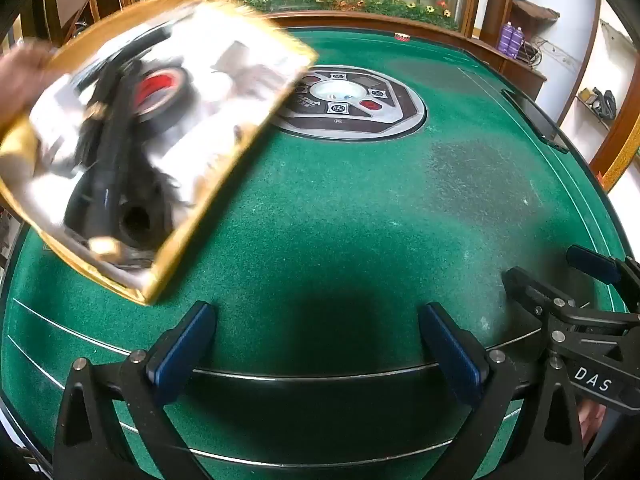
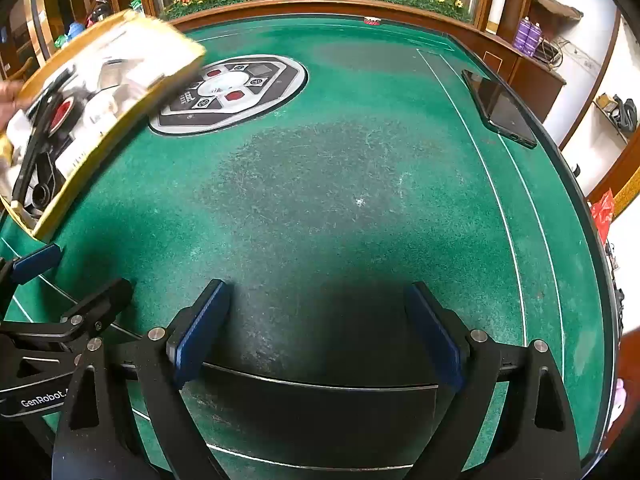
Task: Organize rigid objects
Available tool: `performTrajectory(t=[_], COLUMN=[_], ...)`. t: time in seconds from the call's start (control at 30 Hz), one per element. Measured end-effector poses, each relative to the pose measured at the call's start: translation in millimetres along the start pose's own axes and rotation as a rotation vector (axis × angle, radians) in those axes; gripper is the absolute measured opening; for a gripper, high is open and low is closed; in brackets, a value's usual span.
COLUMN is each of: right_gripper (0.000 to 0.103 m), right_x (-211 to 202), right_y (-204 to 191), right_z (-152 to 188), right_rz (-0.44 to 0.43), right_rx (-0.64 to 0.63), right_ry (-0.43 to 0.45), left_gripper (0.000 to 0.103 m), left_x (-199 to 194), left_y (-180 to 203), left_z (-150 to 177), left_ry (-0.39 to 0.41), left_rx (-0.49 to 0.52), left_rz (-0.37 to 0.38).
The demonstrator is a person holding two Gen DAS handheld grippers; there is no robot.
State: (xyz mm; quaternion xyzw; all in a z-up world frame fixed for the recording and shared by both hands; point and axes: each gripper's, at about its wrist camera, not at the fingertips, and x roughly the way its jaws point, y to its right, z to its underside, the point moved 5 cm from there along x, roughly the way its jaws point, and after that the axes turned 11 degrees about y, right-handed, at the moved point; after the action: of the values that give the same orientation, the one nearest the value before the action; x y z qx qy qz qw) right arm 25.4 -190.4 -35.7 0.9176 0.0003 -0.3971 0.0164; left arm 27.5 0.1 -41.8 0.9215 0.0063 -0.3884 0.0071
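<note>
A gold-rimmed tray (image 1: 224, 184) fills the upper left of the left wrist view, blurred and tilted, its long axis running from lower left to upper right; a bare hand (image 1: 22, 68) grips its far-left edge. Inside lie a black elongated object (image 1: 116, 148), roughly parallel to the tray's length, and a black roll with a red centre (image 1: 158, 88); the other contents are too smeared to name. The left gripper (image 1: 316, 344) sits at bottom centre, fingers spread wide and empty, the tray's near corner just above its left finger. The right gripper (image 2: 320, 328) is likewise wide and empty, the tray well to its upper left. The green felt table (image 2: 340, 184) lies bare ahead; a dark tablet (image 2: 500, 108) rests near its right edge.
</note>
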Motion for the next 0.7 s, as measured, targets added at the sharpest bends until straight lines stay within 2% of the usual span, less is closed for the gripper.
performTrajectory(t=[0.7], right_gripper=[0.092], right_x=[-0.6], right_y=[-0.9], right_z=[0.0], right_rz=[-0.001], right_rx=[0.001], right_ry=[0.001], left_gripper=[0.103], left_x=[0.2], left_y=[3.7], left_z=[0.9], left_ry=[0.001], left_rx=[0.000], left_rz=[0.002])
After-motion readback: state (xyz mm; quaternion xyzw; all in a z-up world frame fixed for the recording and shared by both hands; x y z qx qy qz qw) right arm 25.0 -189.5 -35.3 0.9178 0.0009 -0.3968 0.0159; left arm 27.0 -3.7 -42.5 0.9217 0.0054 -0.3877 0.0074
